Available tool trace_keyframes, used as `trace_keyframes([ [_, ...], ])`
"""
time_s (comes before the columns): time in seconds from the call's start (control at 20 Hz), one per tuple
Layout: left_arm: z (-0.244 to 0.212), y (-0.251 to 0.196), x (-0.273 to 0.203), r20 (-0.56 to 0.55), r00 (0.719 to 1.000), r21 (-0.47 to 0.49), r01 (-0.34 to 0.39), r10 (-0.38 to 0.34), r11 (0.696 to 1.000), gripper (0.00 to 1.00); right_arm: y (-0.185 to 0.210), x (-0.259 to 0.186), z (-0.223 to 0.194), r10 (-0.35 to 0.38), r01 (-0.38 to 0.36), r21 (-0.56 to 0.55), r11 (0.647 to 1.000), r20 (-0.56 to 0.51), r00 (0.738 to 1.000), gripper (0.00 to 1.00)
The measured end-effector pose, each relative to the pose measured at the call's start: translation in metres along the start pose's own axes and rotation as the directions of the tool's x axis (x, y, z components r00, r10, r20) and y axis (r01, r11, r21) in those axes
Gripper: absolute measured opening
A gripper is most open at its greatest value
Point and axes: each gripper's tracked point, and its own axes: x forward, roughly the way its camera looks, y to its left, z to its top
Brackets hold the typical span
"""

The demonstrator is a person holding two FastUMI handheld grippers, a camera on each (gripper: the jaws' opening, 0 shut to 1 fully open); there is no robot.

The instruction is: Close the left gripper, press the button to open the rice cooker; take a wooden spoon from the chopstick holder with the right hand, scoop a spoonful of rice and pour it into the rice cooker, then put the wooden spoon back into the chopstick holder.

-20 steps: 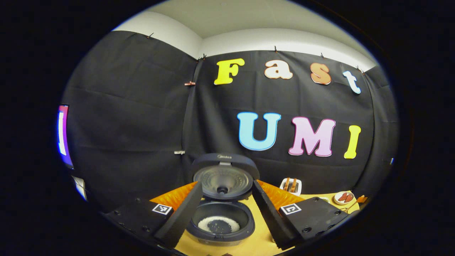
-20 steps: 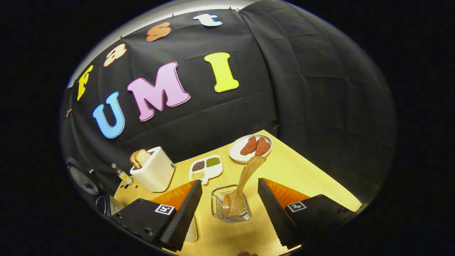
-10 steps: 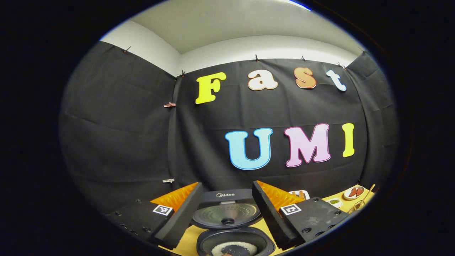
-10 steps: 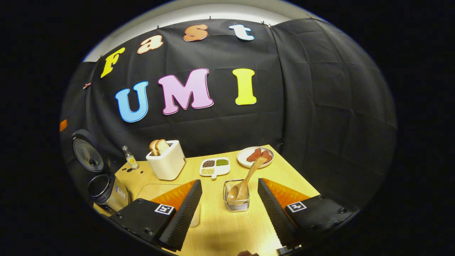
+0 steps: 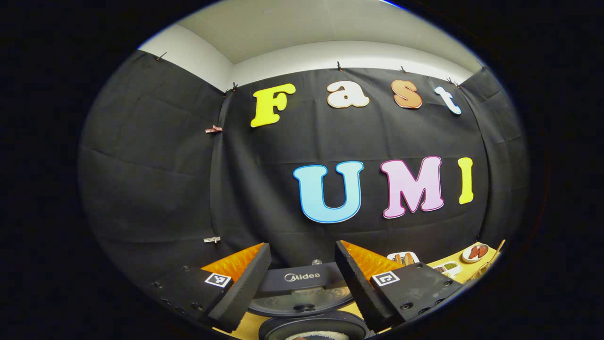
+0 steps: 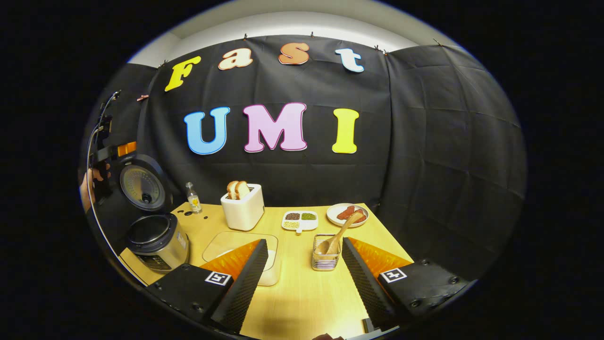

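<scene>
The dark rice cooker [image 6: 158, 238] stands at the table's left with its lid [image 6: 141, 182] up. In the left gripper view the raised lid [image 5: 302, 283] sits low between the fingers of my open left gripper [image 5: 303, 246], and the pot rim [image 5: 314, 327] shows white rice at the bottom edge. My right gripper [image 6: 304, 242] is open and empty, well back from the wire chopstick holder [image 6: 325, 259]. The wooden spoon [image 6: 340, 231] leans in the holder, handle up to the right. The left gripper [image 6: 101, 158], in a hand, hovers by the cooker lid.
Along the back of the wooden table [image 6: 306, 293] stand a small bottle [image 6: 192, 198], a white toaster [image 6: 243, 208] with bread, a divided dish of grains [image 6: 299, 220] and a plate of red food [image 6: 349, 213]. A clear container [image 6: 226, 245] lies partly behind my right gripper's left finger.
Both grippers have drawn back and up. The cooker has sunk to the bottom of the left gripper view. The holder now looks smaller and the cooker has come into the right gripper view.
</scene>
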Motion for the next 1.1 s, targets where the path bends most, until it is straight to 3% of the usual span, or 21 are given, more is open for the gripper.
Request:
trace_keyframes([
  [0.25, -0.010, -0.002, 0.022, -0.036, 0.999, 0.023, 0.012, -0.011, 1.000, 0.96, 0.025, -0.004, 0.015, 0.036, -0.034, -0.049, 0.998, 0.038, 0.999, 0.98],
  [0.5, -0.029, -0.007, 0.020, -0.115, 0.993, -0.017, 0.003, -0.005, 1.000, 1.00, 0.029, 0.004, 0.012, 0.048, -0.048, -0.004, 0.999, 0.008, 0.999, 0.99],
  [0.75, -0.039, -0.013, -0.011, -0.191, 0.981, -0.071, -0.027, 0.013, 0.997, 1.00, 0.032, 0.017, 0.005, 0.077, -0.077, 0.011, 0.997, -0.004, 0.997, 0.99],
  [1.1, -0.076, -0.032, -0.079, -0.359, 0.932, -0.154, -0.114, 0.052, 0.982, 1.00, 0.037, 0.033, -0.015, 0.124, -0.122, 0.032, 0.992, -0.064, 0.990, 0.99],
])
